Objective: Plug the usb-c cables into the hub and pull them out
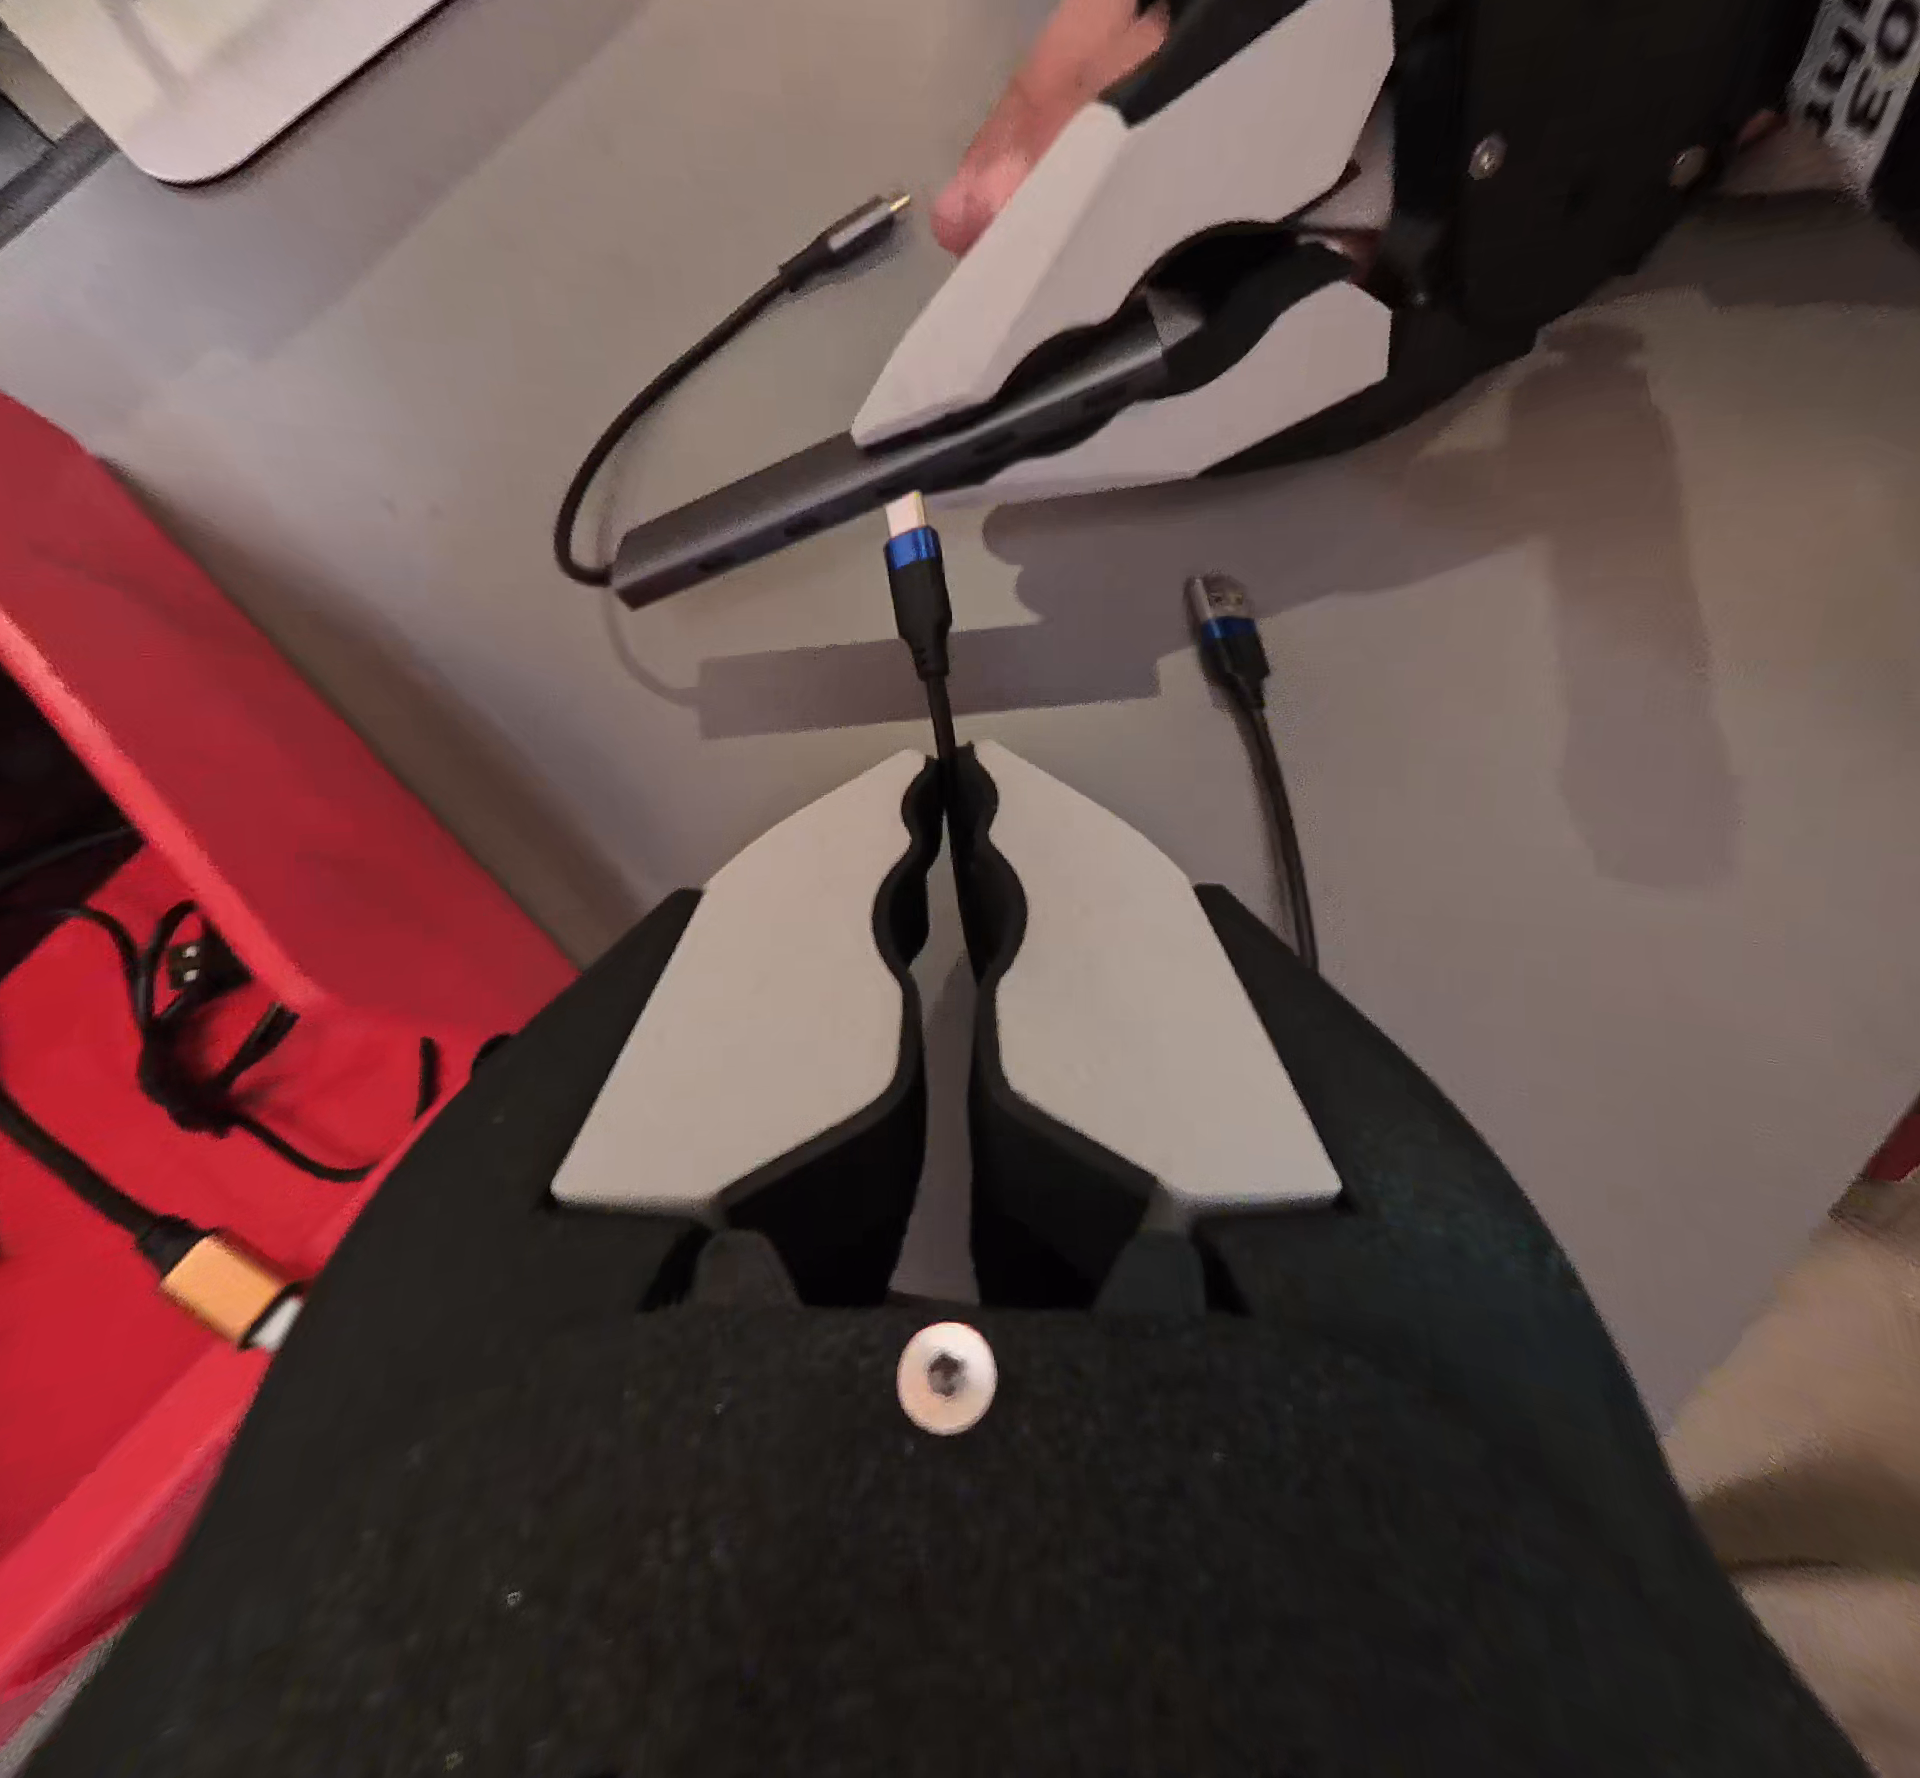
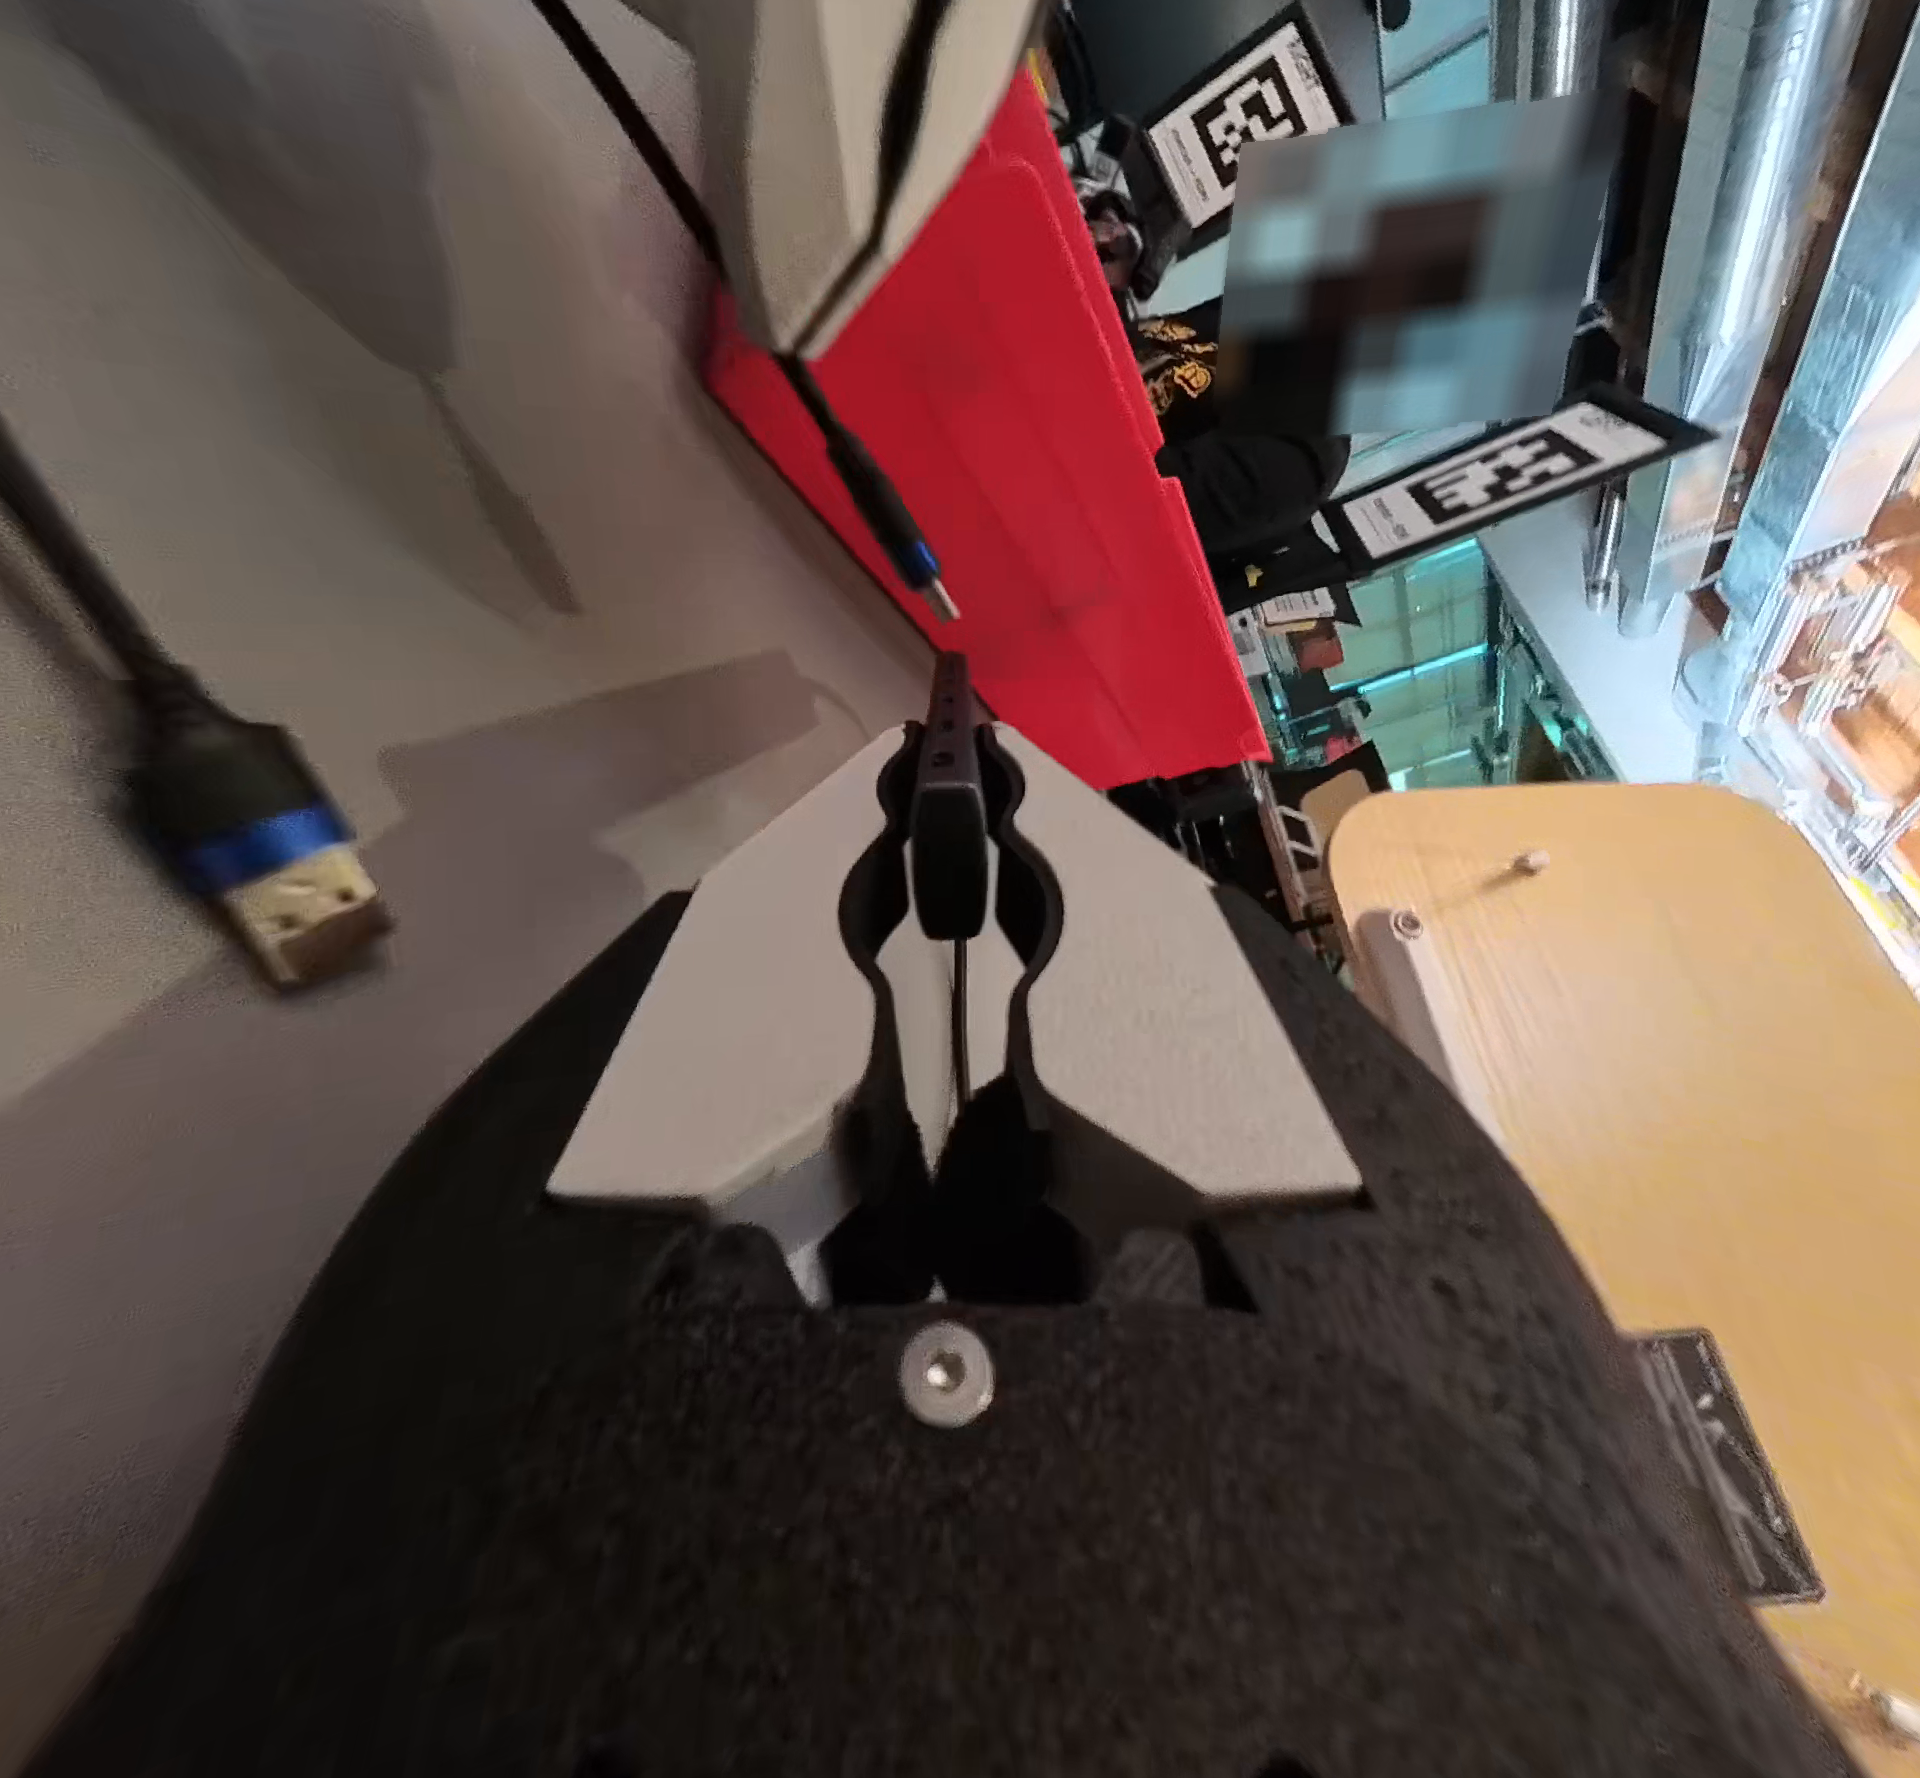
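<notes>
My left gripper (image 1: 948, 754) is shut on a black USB-C cable (image 1: 940, 689). Its blue-ringed plug (image 1: 912, 544) points forward, with the silver tip right at the side ports of the grey hub (image 1: 790, 507). My right gripper (image 1: 925, 455) is shut on the hub and holds it tilted above the grey table. In the right wrist view the hub (image 2: 948, 772) sits edge-on between my right gripper's (image 2: 948, 741) fingers, and the plug (image 2: 920, 575) hangs just beyond it under the left gripper. Whether the tip is inside a port I cannot tell.
A second blue-ringed cable with a USB-A plug (image 1: 1226, 632) lies on the table (image 1: 1455, 793) to the right; it also shows in the right wrist view (image 2: 275, 861). The hub's own lead (image 1: 665, 388) loops left. A red bin (image 1: 208, 897) with cables stands at the left edge. A wooden table (image 2: 1621, 1105) stands beyond. One gripper's finger ends stand about 7 centimetres off the other's.
</notes>
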{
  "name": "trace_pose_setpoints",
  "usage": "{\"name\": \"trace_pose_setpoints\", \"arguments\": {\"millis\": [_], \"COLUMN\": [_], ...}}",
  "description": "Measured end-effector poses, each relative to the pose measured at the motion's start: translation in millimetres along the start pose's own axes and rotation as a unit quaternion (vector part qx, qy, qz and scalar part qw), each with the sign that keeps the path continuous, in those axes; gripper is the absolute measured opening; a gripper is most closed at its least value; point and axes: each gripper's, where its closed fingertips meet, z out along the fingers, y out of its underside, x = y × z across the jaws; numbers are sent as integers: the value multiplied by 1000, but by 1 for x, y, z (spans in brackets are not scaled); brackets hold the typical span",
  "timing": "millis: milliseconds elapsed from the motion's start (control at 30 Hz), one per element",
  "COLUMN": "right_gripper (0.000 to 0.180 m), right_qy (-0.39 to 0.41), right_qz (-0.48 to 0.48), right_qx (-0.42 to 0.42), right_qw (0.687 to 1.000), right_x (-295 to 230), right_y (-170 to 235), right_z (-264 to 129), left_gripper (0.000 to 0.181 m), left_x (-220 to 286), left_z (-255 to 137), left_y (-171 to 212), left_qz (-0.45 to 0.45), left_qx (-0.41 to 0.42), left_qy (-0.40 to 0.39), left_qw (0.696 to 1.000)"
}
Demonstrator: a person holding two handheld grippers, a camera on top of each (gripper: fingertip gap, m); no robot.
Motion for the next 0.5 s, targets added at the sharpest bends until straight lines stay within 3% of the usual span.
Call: {"name": "trace_pose_setpoints", "arguments": {"millis": [33,233,500], "right_gripper": [10,9,9], "right_qy": [-3,-7,-10], "right_qz": [-13,-88,-102], "right_qx": [3,14,13], "right_qw": [1000,996,995], "right_x": [-4,-20,-24], "right_y": [-4,-20,-20], "right_z": [0,0,1], "left_gripper": [1,1,1], "left_x": [2,5,6], "left_z": [1,0,1], "left_y": [2,14,27], "left_qz": [-2,1,50], "left_qx": [-1,-30,-70], "left_qy": [5,4,-16], "left_qw": [1000,1000,996]}}
